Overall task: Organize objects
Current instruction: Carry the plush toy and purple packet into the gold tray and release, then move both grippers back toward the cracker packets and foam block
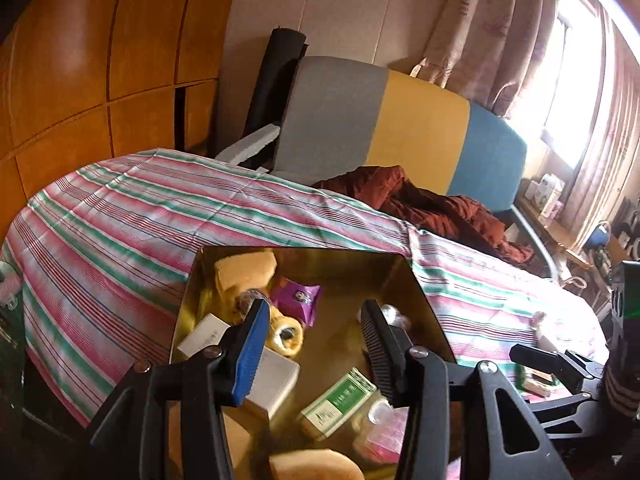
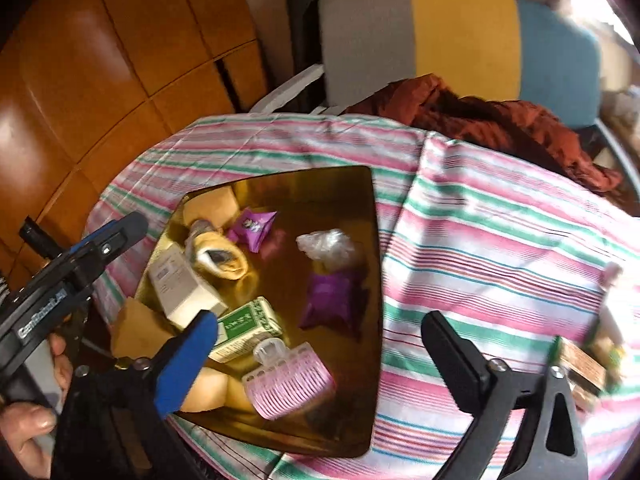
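A shiny gold tray lies on a striped cloth. It holds a green box, white boxes, a pink comb clip, purple packets, a yellow roll, sponges and a clear plastic wad. My left gripper hangs open and empty over the tray. My right gripper is open and empty above the tray's near right edge. The left gripper also shows at the left of the right wrist view.
The striped cloth covers the bed. A rust-red garment lies by a grey, yellow and blue headboard. Small boxes lie on the cloth at the right. Wooden cabinets stand at the left.
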`<state>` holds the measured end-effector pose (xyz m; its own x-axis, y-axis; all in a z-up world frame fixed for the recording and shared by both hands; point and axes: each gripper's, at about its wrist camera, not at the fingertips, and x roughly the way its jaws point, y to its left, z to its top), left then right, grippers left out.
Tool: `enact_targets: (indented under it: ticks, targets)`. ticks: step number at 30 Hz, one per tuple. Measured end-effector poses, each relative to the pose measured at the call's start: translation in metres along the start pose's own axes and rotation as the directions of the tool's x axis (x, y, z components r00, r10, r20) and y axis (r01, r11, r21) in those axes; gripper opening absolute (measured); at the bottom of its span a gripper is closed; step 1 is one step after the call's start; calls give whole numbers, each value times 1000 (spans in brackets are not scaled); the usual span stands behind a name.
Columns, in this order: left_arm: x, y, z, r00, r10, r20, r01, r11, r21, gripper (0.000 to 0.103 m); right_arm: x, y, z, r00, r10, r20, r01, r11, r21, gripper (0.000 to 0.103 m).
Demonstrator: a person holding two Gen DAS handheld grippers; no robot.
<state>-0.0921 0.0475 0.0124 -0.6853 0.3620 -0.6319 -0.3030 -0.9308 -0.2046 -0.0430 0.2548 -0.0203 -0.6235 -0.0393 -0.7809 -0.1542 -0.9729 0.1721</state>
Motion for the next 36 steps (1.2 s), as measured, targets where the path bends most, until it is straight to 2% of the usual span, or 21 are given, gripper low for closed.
enact_targets:
  ticks: [8, 13, 18, 23, 30, 36]
  targets:
    - [-9, 4, -18, 1000, -6, -23, 6, 1000, -7, 48, -14, 13, -21, 995, -88, 42, 91, 994, -68, 103]
    - [-10, -4, -21, 999, -29, -30, 30, 1000, 10, 48, -24, -2, -27, 992, -107, 61, 109, 994, -27, 103]
    - [-12, -29, -22, 997, -66, -41, 69, 996, 65, 48, -36, -22, -31, 990, -125, 72, 124, 992, 17, 103]
    - [-9, -63, -27, 990, -123, -76, 133, 979, 156, 48, -48, -49, -29, 985, -150, 80, 144, 986, 79, 103]
    - [-7, -111, -40, 973, -195, -122, 221, 938, 267, 50, -65, -98, -36, 975, -213, 68, 199, 965, 172, 103]
    - [-1, -141, -49, 965, -215, -151, 254, 911, 326, 50, -83, -140, -40, 960, -270, 70, 243, 933, 265, 103]
